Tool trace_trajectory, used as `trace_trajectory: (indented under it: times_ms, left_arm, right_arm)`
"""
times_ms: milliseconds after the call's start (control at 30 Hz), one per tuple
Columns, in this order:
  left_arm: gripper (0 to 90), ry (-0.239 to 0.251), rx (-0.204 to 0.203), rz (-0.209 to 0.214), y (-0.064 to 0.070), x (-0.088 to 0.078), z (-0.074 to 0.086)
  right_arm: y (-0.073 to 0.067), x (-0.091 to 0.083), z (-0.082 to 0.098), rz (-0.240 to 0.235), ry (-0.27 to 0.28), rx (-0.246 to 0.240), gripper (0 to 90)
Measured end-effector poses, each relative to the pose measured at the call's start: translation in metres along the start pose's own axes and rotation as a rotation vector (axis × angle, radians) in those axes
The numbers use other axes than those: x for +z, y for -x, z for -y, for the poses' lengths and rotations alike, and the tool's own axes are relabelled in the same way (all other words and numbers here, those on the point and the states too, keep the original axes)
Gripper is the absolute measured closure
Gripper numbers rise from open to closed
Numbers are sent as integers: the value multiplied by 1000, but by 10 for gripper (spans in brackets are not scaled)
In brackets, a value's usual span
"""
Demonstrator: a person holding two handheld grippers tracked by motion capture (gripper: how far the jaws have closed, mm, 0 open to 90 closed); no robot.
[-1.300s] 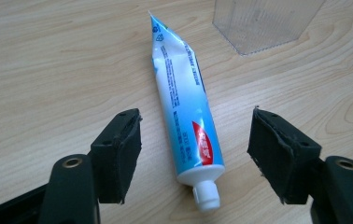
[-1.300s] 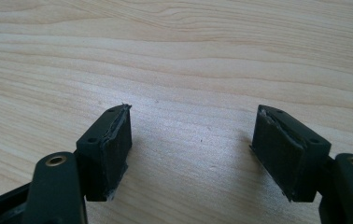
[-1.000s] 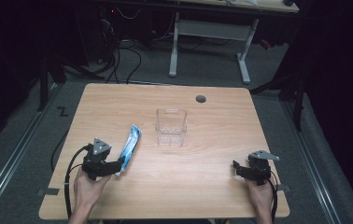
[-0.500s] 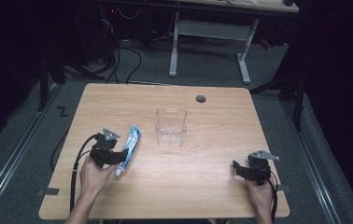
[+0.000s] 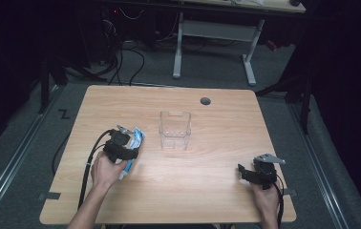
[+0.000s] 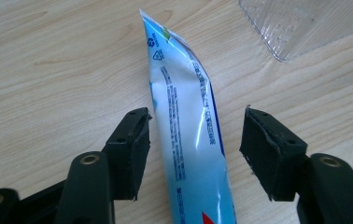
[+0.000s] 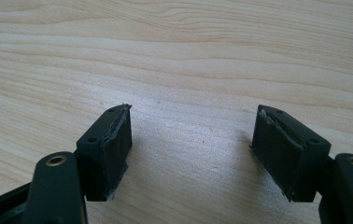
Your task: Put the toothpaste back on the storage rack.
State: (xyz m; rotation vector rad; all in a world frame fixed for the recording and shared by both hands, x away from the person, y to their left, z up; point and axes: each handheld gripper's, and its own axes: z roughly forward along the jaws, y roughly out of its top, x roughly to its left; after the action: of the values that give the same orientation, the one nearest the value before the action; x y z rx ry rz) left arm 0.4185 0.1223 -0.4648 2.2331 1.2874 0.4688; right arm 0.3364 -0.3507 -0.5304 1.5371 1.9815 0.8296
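A blue and white tube (image 5: 136,137) (image 6: 188,140) lies on the wooden table (image 5: 217,143), crimped end away from me. My left gripper (image 5: 127,141) (image 6: 195,133) straddles it, one jaw on each side. The jaws have just been closing, but a gap still shows between each pad and the tube, so the gripper is open. A clear plastic container (image 5: 174,130) (image 6: 305,23) stands just right of the tube. My right gripper (image 5: 245,173) (image 7: 191,135) rests near the front right of the table, open, with bare wood between its fingers.
A round cable hole (image 5: 205,101) sits near the table's far edge. A black cable (image 5: 90,162) trails from the left gripper off the front left. Behind the table, a white desk frame (image 5: 212,33) stands on the grey floor.
My left hand has moved right and away from me, bringing its gripper from beside the tube to over it. The tube, the container and the right gripper have stayed in place.
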Motion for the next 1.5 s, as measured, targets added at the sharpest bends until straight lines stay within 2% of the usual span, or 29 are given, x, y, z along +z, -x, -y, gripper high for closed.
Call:
trace_trajectory:
  times_ms: [167,300,433,533,633,700,833,1000,1100,1267,1367,1500]
  left_arm:
    - [388,-8,3,0,2,6,-7]
    - [367,-47,44,-28,12,15,-16]
    - [363,-64,48,-38,16,21,-21]
    - [355,-104,73,-74,21,29,-25]
    - [344,-137,83,-90,25,35,-28]
    - [342,-138,83,-104,27,37,-30]
    - [347,-162,72,-107,29,44,-36]
    - [363,-197,47,-137,29,57,-37]
    - [369,-192,44,-150,28,58,-37]
    - [390,-194,20,-158,22,61,-39]
    - [417,-219,-5,-155,14,65,-37]
    - [460,-229,-11,-155,11,70,-37]
  right_arm:
    - [0,0,0,-1,0,0,284]
    - [0,0,0,-2,0,-1,284]
    - [0,0,0,-2,0,-2,284]
    - [0,0,0,-2,0,-2,284]
    - [0,0,0,-2,0,-2,284]
    - [0,0,0,-3,0,-2,284]
    - [0,0,0,-3,0,-3,284]
    - [0,0,0,-4,0,-2,284]
    - [0,0,0,-4,0,-4,284]
    - [-1,0,0,-7,0,-5,284]
    - [-1,0,0,-8,0,-5,284]
    - [-1,0,0,-9,0,-5,284]
